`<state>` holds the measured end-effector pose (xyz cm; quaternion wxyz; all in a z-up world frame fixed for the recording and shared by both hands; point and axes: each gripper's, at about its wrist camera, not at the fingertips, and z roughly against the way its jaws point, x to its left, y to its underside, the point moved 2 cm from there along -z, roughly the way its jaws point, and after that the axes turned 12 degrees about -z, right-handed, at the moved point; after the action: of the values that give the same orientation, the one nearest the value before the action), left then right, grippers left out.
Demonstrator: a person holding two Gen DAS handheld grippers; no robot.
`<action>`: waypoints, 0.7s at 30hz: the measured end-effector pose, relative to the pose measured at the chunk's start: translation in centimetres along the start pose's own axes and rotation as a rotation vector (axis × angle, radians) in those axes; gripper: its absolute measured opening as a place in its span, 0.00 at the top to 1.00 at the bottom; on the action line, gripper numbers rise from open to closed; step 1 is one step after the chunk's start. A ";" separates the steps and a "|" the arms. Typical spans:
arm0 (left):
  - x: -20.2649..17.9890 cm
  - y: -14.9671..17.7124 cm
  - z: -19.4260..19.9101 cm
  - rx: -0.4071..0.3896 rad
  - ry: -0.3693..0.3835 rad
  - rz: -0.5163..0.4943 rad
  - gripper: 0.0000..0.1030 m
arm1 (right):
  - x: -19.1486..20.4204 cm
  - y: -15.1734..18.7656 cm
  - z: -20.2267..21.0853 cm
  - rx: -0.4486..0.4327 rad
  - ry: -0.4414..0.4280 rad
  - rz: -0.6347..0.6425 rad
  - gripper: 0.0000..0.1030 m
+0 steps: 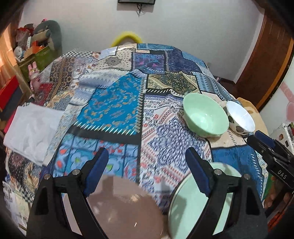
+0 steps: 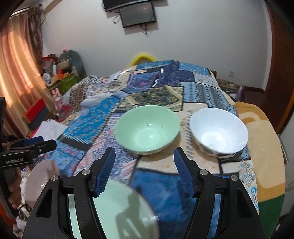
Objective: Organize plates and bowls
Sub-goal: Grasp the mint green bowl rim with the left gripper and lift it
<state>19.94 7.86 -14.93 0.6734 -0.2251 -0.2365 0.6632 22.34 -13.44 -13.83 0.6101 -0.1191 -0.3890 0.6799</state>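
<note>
A mint-green bowl [image 1: 205, 117] [image 2: 148, 130] and a white bowl [image 1: 240, 117] [image 2: 218, 130] with a spotted outside stand side by side on the patchwork-covered table [image 1: 114, 110] [image 2: 161, 185]. Nearer, a pinkish-brown plate [image 1: 125, 207] [image 2: 42, 180] lies left of a mint-green plate [image 1: 198, 207] [image 2: 119, 207]. My left gripper [image 1: 147, 171] [image 2: 44, 142] hovers open over both plates with nothing between its fingers. Open too, my right gripper [image 2: 144, 171] [image 1: 257, 137] hangs above the green plate's far edge, just short of the green bowl.
A white folded cloth [image 1: 33, 132] [image 2: 51, 128] lies at the table's left edge. Cluttered boxes and toys [image 1: 35, 49] fill the left corner by a curtain [image 2: 16, 73]. A screen [image 2: 137, 14] hangs on the far wall. A wooden door [image 1: 266, 64] stands right.
</note>
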 end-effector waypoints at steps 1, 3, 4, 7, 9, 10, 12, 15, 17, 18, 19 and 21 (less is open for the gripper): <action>-0.4 -0.6 -0.6 0.004 -0.006 -0.012 0.16 | -0.3 -0.2 -0.4 0.003 0.004 -0.004 0.39; -1.2 -1.6 -1.8 0.014 -0.004 -0.028 0.16 | -1.1 -0.7 -1.5 0.019 0.012 -0.018 0.39; -1.6 -2.1 -2.5 0.022 0.003 -0.037 0.16 | -1.5 -0.9 -1.9 0.026 0.012 -0.024 0.39; -2.8 -3.5 -4.5 0.054 0.029 -0.062 0.16 | -2.5 -1.4 -3.3 0.046 0.012 -0.043 0.39; -3.4 -4.6 -5.8 0.057 0.062 -0.077 0.16 | -3.1 -1.7 -4.4 0.067 0.006 -0.066 0.45; -3.6 -4.9 -6.3 0.063 0.072 -0.078 0.16 | -3.3 -1.9 -4.9 0.079 0.001 -0.074 0.50; -3.8 -5.9 -7.6 0.072 0.091 -0.075 0.17 | -3.7 -2.3 -5.9 0.105 -0.015 -0.092 0.55; -4.3 -7.0 -9.5 0.087 0.073 -0.087 0.17 | -3.9 -2.5 -6.9 0.123 -0.022 -0.096 0.58; -4.6 -7.5 -10.7 0.100 0.064 -0.102 0.18 | -3.9 -2.6 -7.3 0.133 -0.026 -0.095 0.59; -4.9 -7.7 -11.3 0.107 0.058 -0.114 0.20 | -3.9 -2.6 -7.6 0.138 -0.029 -0.094 0.61; -5.1 -7.8 -11.7 0.112 0.053 -0.125 0.21 | -3.8 -2.7 -7.8 0.143 -0.029 -0.094 0.63; -5.6 -7.9 -12.8 0.130 0.031 -0.150 0.28 | -3.9 -2.7 -8.4 0.160 -0.030 -0.092 0.66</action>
<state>34.06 2.22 -20.23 0.7381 -0.1730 -0.1985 0.6213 30.53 -13.91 -18.83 0.6423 -0.0417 -0.3479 0.6817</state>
